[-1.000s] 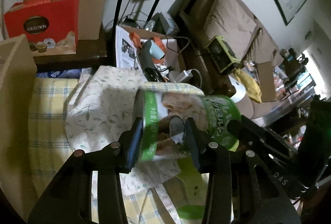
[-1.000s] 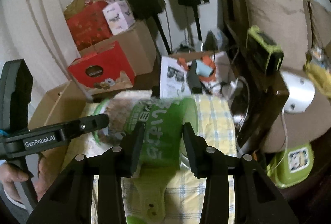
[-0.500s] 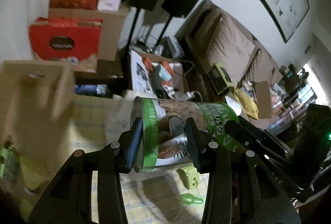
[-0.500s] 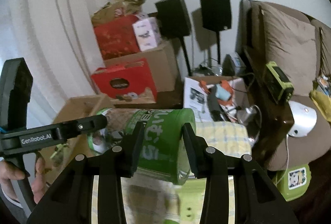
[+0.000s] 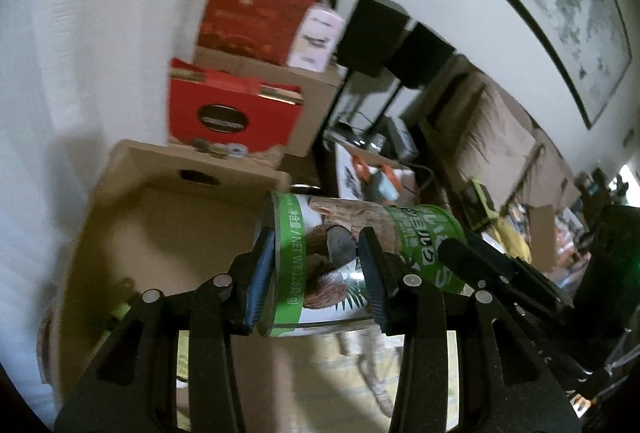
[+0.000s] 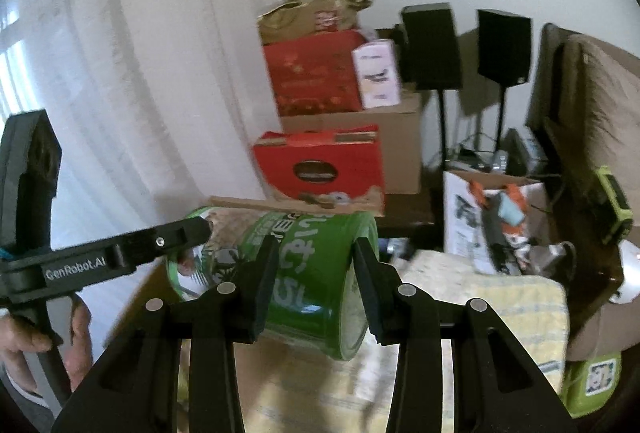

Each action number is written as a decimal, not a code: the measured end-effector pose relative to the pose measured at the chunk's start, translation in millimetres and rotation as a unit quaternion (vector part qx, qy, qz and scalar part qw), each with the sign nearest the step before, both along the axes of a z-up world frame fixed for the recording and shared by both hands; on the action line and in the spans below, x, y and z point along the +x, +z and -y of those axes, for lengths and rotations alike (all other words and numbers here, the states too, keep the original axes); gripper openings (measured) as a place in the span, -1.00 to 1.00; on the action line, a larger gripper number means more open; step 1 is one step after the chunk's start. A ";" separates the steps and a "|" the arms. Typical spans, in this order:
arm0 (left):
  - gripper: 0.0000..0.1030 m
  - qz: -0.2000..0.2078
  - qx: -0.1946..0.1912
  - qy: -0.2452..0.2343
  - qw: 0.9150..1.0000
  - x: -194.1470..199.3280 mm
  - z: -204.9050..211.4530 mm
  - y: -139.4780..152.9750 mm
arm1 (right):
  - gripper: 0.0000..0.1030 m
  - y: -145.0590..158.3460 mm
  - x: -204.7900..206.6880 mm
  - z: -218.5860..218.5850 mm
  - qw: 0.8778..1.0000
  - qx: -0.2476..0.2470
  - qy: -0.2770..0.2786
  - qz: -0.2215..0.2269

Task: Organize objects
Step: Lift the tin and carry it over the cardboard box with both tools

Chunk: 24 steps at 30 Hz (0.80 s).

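A large green canister (image 5: 360,253) with a coconut picture and white lettering lies sideways in the air, held at both ends. My left gripper (image 5: 316,273) is shut on its left rim end. My right gripper (image 6: 314,285) is shut on its other end, where the canister (image 6: 312,273) shows green with white script. The canister hangs over the right edge of an open cardboard box (image 5: 160,233), which shows in the right wrist view as a brown edge (image 6: 256,203). The other gripper's body (image 6: 100,257) crosses the left of the right wrist view.
Red gift boxes (image 6: 320,169) and brown cartons are stacked against the white wall behind the box. Two black speakers on stands (image 6: 432,45) stand to the right. A checked cloth (image 6: 500,297), a cluttered carton (image 6: 496,217) and a sofa (image 6: 600,121) lie on the right.
Both grippers lifted the canister up and to the left, from above the leafy cloth to over the open cardboard box. The grip on both ends is unchanged.
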<state>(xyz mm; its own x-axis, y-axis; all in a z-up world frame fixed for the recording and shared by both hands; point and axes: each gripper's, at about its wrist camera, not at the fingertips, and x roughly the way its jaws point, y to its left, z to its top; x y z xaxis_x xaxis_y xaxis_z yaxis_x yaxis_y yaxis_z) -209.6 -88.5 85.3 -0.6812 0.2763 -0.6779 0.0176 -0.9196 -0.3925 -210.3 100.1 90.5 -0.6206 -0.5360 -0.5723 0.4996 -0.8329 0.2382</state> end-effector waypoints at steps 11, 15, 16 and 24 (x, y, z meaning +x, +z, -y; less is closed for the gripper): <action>-0.25 0.022 0.037 0.062 0.997 -20.2 105.5 -34.2 | -0.22 -15.9 -19.9 94.5 0.999 0.001 0.048 0.014; -0.25 0.027 0.026 0.072 0.997 -23.6 122.3 -47.1 | -0.22 -29.8 -26.2 117.0 0.998 0.007 0.055 0.024; -0.25 0.028 0.024 0.074 0.997 -23.7 125.9 -49.6 | -0.22 -32.6 -26.7 120.6 0.998 0.009 0.057 0.026; -0.25 0.053 0.016 0.081 0.995 -30.8 139.0 -82.5 | -0.22 -69.6 -31.7 139.1 0.996 0.041 0.062 0.050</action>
<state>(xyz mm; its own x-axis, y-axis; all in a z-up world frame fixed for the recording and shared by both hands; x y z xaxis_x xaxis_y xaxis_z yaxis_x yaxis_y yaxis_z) -240.4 -227.5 2.7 -0.6443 0.1921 -0.7403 0.2065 -0.8883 -0.4101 -242.1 -39.1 20.8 -0.4907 -0.5543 -0.6722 0.5771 -0.7848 0.2258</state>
